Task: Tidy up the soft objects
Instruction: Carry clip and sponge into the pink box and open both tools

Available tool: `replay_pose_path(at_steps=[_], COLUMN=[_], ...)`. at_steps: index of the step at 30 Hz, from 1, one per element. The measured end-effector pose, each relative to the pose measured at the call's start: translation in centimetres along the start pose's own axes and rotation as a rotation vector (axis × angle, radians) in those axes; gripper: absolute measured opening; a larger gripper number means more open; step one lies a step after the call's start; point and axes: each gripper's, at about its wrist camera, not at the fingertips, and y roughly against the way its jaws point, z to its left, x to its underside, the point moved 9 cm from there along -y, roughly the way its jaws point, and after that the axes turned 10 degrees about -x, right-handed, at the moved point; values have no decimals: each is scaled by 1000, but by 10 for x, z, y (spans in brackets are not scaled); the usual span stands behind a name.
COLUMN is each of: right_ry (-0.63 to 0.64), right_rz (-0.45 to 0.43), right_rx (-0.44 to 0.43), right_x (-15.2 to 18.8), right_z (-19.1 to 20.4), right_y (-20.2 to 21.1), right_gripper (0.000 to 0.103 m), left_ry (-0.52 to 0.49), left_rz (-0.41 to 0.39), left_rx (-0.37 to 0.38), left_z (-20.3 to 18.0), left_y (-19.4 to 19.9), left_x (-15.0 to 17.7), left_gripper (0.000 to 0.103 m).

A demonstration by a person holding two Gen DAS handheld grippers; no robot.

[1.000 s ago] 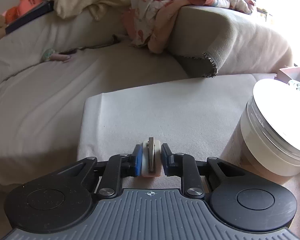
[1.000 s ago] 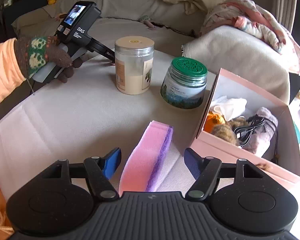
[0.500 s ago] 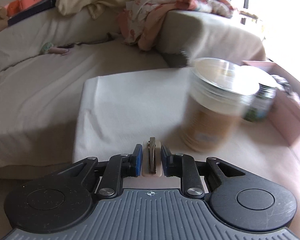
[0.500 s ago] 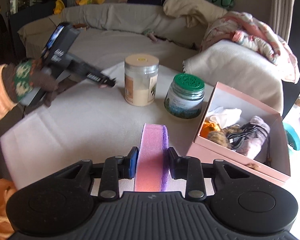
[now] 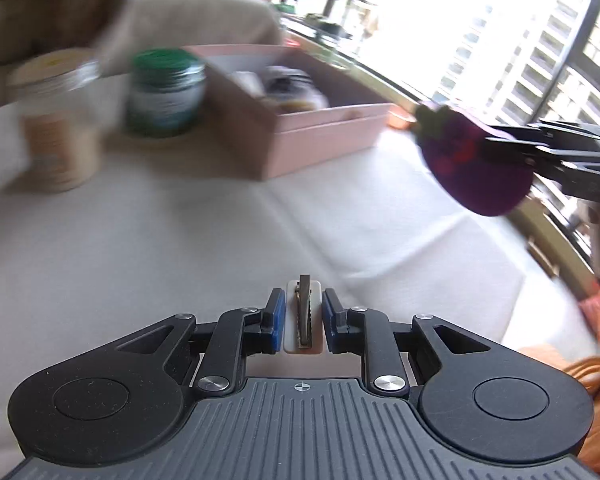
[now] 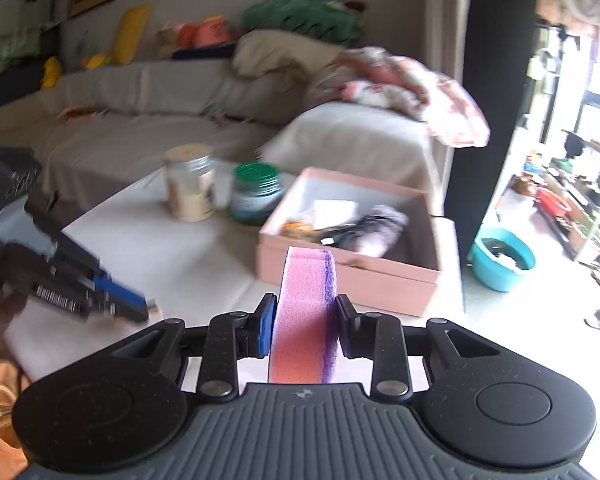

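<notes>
Standing by, I watched the right gripper (image 6: 305, 326) clamp its two blue pads on one pink sponge (image 6: 306, 316) with a purple edge, held upright above the white table (image 6: 204, 256). At one o'clock from it sat one pink box (image 6: 348, 276), open, with soft things and a black cable heaped inside. Two jars stood at eleven o'clock: one with a tan lid (image 6: 190, 182), one with a green lid (image 6: 257, 192), near each other. The left gripper (image 5: 302, 320) was closed on one small white clip (image 5: 303, 322) with a toothed metal strip. Seen from the left, the sponge looked dark purple at two o'clock.
</notes>
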Motion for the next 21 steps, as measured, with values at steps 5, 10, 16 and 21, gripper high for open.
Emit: replay_pose_path(at_steps=[5,10,16,21], right_ry=[-95,-161,-143,-125], right_rz=[-61,-82,-101,-135], right_rx=[40,47,40,42], right_x=[2,5,-7,-42], right_z=[-32,-48,-49,-62], right_y=[11,5,-7,-30], right_gripper=[30,30,30,30], left_ry=[-69,-9,207,180], left_rz=[-90,-281,-241,-199], left_rx=[37,-2,-29,-94], left_z=[-38,-31,12,16], left_y=[-11,-20,-57,-68], left_x=[-69,-167,-205,-158], left_gripper=[23,23,25,25])
